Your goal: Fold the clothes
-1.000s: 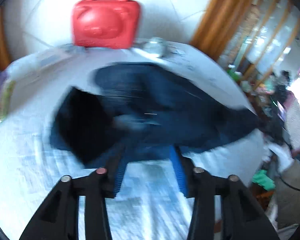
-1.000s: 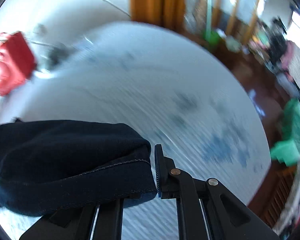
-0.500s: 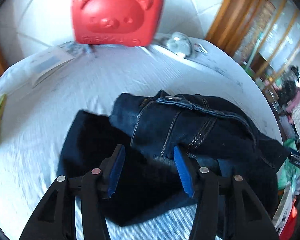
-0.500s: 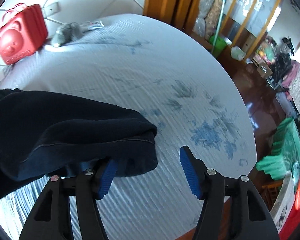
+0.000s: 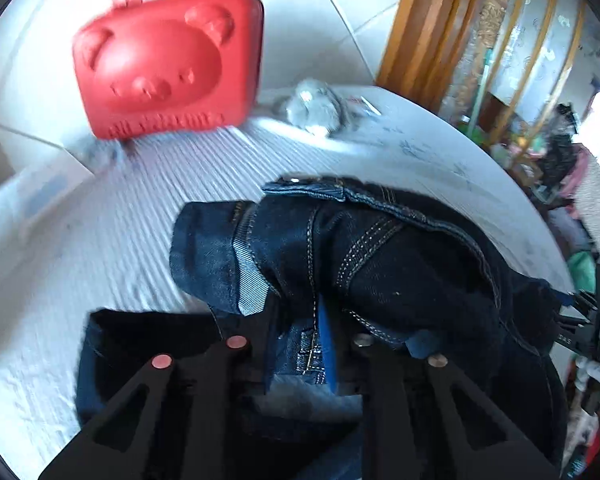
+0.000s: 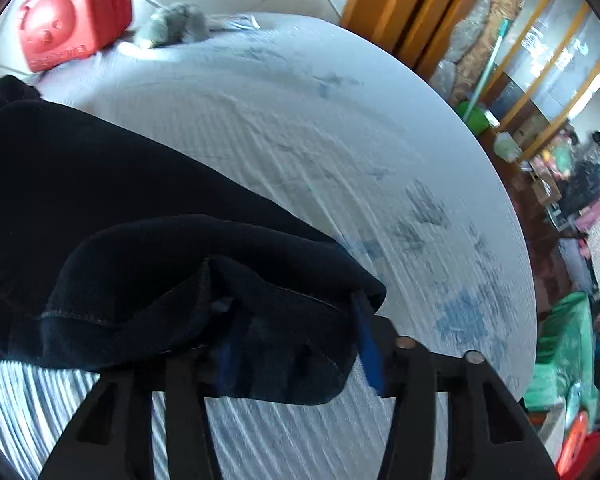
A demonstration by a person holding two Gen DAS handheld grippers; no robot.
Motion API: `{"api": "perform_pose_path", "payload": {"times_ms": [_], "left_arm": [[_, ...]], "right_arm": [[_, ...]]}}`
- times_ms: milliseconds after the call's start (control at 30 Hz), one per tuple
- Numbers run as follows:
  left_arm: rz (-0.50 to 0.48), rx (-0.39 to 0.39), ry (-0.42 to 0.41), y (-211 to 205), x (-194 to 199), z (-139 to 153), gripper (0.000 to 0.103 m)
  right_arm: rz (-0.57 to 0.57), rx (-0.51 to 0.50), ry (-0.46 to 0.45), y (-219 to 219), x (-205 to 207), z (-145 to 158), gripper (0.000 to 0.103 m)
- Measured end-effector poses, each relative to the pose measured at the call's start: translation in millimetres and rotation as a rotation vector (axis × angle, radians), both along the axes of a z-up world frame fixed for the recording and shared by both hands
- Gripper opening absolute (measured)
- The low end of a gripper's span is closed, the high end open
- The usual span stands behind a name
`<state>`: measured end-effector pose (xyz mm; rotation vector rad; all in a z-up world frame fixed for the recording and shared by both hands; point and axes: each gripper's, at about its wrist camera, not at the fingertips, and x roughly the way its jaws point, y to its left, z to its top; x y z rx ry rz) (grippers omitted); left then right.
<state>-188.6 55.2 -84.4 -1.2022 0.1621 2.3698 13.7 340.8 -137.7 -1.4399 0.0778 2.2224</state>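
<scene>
Dark blue jeans (image 5: 380,264) lie bunched on a round table with a white ribbed cloth (image 5: 148,200). The waistband and pocket seams face up. My left gripper (image 5: 296,340) is pushed into the denim, and folds of cloth cover its blue pads, so the jaw state is unclear. In the right wrist view a dark hem of the jeans (image 6: 148,248) lies between the fingers of my right gripper (image 6: 296,340), whose jaws stand wide apart. The right gripper also shows at the right edge of the left wrist view (image 5: 592,320).
A red bear-shaped case (image 5: 168,64) stands at the table's far edge, with a grey furry object (image 5: 316,108) beside it. Both show in the right wrist view too, the case (image 6: 72,16) and the grey object (image 6: 176,26). Wooden screens and floor clutter lie beyond the table's right edge (image 6: 516,216).
My left gripper moved forward into the jeans. My right gripper, shut on the hem a second ago, opened and pushed further onto the cloth.
</scene>
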Motion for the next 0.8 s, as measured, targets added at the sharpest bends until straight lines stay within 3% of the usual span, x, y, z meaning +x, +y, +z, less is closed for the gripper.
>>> {"api": "perform_pose_path", "payload": {"times_ms": [67,133,167,300,433,533,600,633,700,800], "left_arm": [[0.037,0.016,0.069,-5,10,23,0.012],[0.067,0.035,0.129,-13,19,48,0.012],[0.082,0.051,0.156,-19,25,62,0.012],[0.140,0.058,0.316,-45,51,121,0.012],[0.232,0.082,0.433,-82,69,174,0.012],[0.300,0.018,0.424,-94,38,186,0.013],[0.345,-0.034,0.407,-101,12,190,0.019],[0.362,-0.054,0.384,-104,-3,186,0.029],[0.390,-0.087,0.312,-114,-29,165,0.042],[0.389,-0.116,0.244,-128,-34,135,0.042]], "right_arm": [[-0.029,0.010,0.039,2,3,9,0.022],[-0.063,0.040,0.141,7,13,38,0.018],[-0.067,0.072,0.192,7,16,56,0.010],[-0.037,0.165,0.407,8,21,136,0.009],[0.053,0.275,0.570,-8,-4,195,0.009],[0.127,0.244,0.608,-7,-56,219,0.009],[0.131,0.176,0.536,1,-105,215,0.039],[0.123,0.149,0.496,4,-125,211,0.061],[0.115,0.096,0.460,-1,-134,198,0.064],[0.120,0.017,0.428,-15,-132,177,0.069]]}}
